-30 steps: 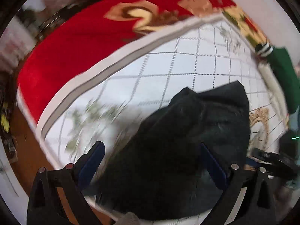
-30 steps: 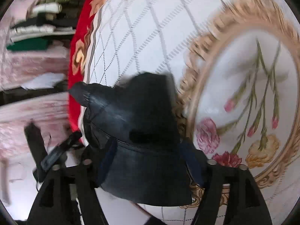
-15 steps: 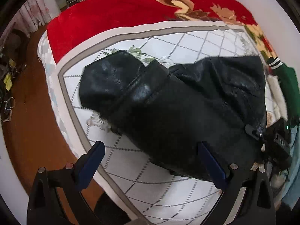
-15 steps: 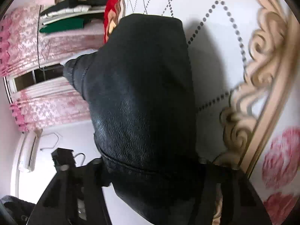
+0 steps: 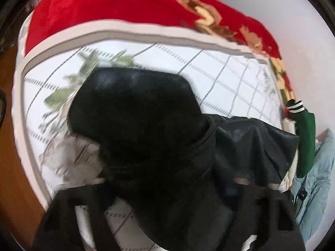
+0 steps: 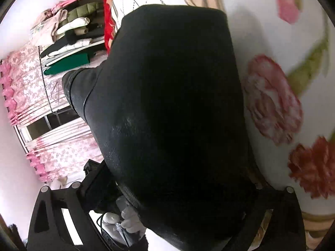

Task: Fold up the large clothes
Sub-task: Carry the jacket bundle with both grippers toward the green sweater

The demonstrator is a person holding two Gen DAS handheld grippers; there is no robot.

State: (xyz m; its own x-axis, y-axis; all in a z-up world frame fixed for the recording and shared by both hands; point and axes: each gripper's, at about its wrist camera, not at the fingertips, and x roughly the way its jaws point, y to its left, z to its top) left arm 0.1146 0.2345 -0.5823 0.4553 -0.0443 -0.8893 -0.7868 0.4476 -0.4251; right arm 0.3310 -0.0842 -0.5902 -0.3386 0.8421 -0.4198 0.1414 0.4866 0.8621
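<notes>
Black, grained leather-look jacket [image 5: 146, 125], partly folded, lies on the white quilted bed cover [image 5: 219, 73] with its floral print. Expect a heavy, thick, fairly stiff and smooth garment; take it at the seamed hem. Your left claw [image 5: 167, 190] is closing around a fold; your right claw [image 6: 167, 190] is opening, jacket between its fingers.

Black jacket [image 5: 146, 125], grained glossy leather; bedspread [image 5: 219, 73], quilted matt cloth
</notes>
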